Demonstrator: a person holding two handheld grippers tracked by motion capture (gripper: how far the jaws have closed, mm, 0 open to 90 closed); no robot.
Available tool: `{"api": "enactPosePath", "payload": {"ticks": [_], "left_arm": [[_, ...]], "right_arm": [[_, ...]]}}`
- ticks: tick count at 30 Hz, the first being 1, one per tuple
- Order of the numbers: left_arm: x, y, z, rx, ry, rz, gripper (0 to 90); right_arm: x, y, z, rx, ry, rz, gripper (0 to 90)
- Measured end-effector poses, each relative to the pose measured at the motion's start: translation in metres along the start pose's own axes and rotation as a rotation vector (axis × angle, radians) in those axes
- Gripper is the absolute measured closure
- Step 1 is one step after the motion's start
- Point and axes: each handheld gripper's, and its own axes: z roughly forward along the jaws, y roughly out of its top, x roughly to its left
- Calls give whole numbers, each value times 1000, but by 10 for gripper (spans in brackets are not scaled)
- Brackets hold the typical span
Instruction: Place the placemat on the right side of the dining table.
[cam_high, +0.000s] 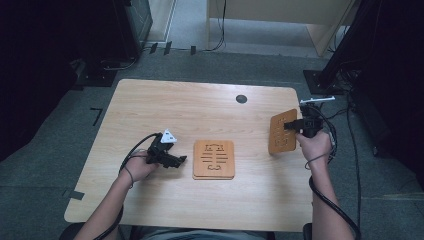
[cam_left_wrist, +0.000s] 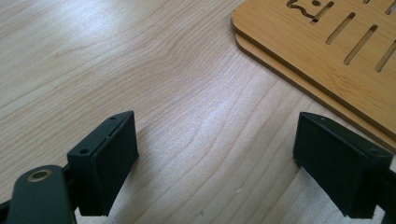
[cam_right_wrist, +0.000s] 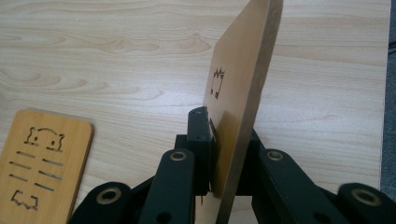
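Holding a thin wooden board (cam_high: 282, 131) on its edge, the right gripper (cam_high: 291, 125) stays at the right side of the table (cam_high: 150, 105). In the right gripper view its two black jaws press on both faces of the board (cam_right_wrist: 238, 84), which stands almost upright with its lower edge close to the table top. The board has small cut-out shapes. At the middle of the table, two similar boards (cam_high: 214, 159) lie flat, one on the other. The left gripper (cam_high: 176, 160) rests low just left of this stack, with its jaws wide apart and nothing between them; the stack's corner (cam_left_wrist: 322, 51) is near its right jaw.
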Motion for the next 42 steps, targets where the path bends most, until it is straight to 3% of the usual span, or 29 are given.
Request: {"api": "enactPosePath", "payload": {"ticks": [5,14,21,42], "left_arm": [[0,0,0,-1,2,-1,128],[-1,-1,0,-5,1,-1,126],[-1,-1,0,-11,2,-3,123],[-1,-1,0,-12,2,-1,123]], "right_arm": [[0,2,9,20,-22,-4,793],[-4,4,14,40,-14,4,780],[-11,5,19,66,-35,-5,713],[-24,3,17,104,-88,-6,595]]}}
